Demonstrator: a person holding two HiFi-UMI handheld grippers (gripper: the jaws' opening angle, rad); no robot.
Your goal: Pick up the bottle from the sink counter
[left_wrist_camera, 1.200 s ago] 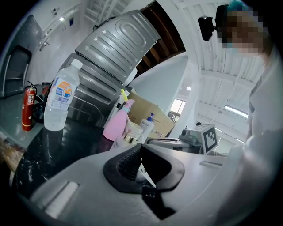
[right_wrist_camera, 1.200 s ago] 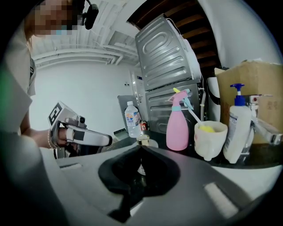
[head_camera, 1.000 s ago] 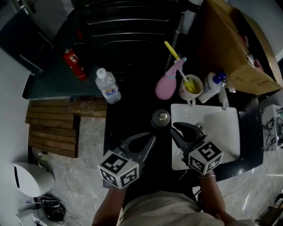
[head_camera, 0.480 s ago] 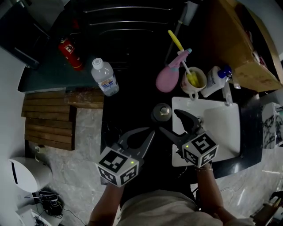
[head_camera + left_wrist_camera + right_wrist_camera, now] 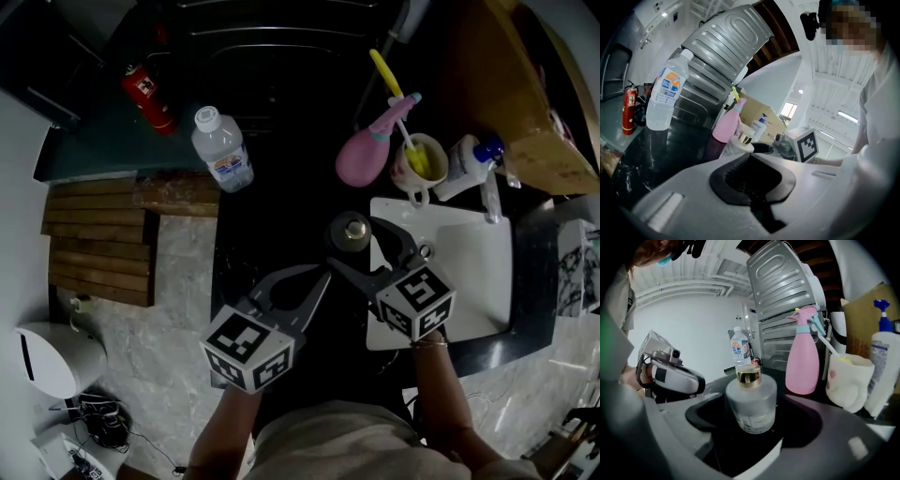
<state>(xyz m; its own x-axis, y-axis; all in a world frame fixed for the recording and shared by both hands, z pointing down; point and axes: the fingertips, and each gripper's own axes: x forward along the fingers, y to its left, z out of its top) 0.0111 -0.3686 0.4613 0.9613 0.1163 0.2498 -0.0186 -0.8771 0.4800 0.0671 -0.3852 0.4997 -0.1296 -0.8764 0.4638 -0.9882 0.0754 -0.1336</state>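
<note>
Right gripper (image 5: 356, 246) jaws are opening around the frosted bottle (image 5: 751, 401) on the tabletop (image 5: 281, 230); left gripper (image 5: 322, 279) jaws seem closed.

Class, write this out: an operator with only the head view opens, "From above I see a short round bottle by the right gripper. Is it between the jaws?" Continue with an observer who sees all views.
Observer: Yes. The right gripper view shows the bottle upright between the jaws of the right gripper, which are opening; neither pad presses on it.
Operator: What does its side look like?
Observer: Frosted glass with a pale label low down, under a gold cap.
Operator: And the other gripper?
Observer: The left gripper is shut with nothing between its jaws, as its own view shows.
</note>
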